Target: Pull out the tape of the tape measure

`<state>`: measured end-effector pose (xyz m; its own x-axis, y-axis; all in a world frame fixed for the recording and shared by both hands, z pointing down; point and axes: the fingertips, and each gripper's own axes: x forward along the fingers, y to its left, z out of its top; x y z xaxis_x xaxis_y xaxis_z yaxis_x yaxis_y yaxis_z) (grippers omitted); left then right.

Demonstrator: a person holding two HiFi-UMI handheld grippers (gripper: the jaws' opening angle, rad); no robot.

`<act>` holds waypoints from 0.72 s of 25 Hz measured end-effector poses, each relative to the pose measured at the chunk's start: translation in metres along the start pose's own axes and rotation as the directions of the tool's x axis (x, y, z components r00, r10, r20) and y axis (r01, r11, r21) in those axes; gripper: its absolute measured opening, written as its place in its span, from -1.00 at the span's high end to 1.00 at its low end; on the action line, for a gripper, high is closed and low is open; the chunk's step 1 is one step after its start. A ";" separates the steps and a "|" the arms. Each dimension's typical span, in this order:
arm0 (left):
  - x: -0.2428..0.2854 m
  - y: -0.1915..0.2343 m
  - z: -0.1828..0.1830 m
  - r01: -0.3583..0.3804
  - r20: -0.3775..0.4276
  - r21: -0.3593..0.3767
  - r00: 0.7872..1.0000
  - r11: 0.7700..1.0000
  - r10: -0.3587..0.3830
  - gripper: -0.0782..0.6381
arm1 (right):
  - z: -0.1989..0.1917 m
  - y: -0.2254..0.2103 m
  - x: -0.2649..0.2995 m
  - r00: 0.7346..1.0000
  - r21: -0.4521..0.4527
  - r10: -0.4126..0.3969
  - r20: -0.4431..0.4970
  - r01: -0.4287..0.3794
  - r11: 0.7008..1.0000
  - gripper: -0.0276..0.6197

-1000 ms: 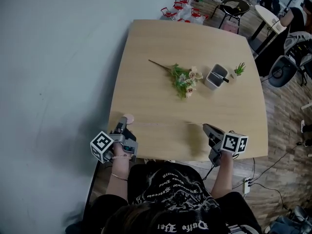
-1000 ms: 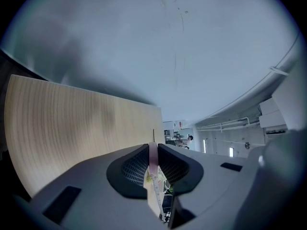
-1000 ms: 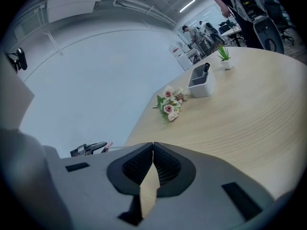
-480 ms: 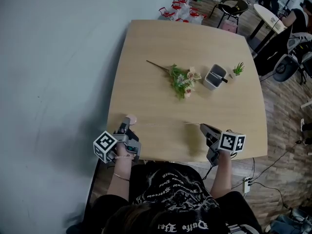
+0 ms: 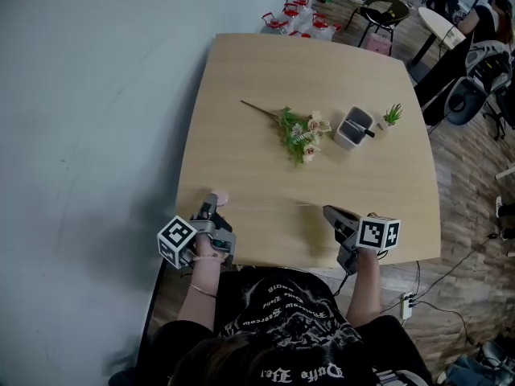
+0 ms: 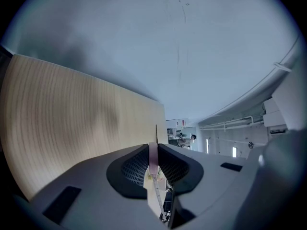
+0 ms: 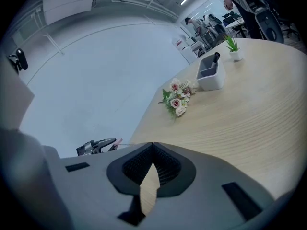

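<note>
Left gripper: jaws narrow, clamped on pink tape measure, edge-on between pads | Right gripper: jaws pressed together, pinching tape end at tips | Tape: stretched straight from one jaw pair to the other, over table.

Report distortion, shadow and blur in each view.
Head view: even light, the light wooden table bows at its edges, soft shadow beneath the right tongs. Left gripper view: dark fisheye corners, the pink tape measure in the left tongs blurred. Right gripper view: curved table edge, pink-and-cream flower bunch sharp.
</note>
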<state>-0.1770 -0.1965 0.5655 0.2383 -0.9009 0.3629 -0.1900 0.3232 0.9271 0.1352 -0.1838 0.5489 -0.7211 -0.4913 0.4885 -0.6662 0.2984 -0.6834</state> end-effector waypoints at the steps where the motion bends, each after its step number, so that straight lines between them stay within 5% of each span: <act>1: 0.000 0.000 0.000 -0.001 0.003 0.000 1.000 1.000 0.001 0.60 | -0.002 0.000 0.000 1.000 -0.001 0.001 -0.006 -0.001 1.000 0.86; 18: -0.005 0.009 0.001 -0.024 0.019 0.013 1.000 1.000 0.024 0.60 | -0.015 0.008 0.001 0.999 -0.008 0.012 -0.031 -0.013 1.000 0.86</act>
<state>-0.1813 -0.1895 0.5719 0.2151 -0.8983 0.3831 -0.2078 0.3413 0.9167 0.1262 -0.1699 0.5518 -0.7349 -0.4616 0.4969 -0.6586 0.3108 -0.6853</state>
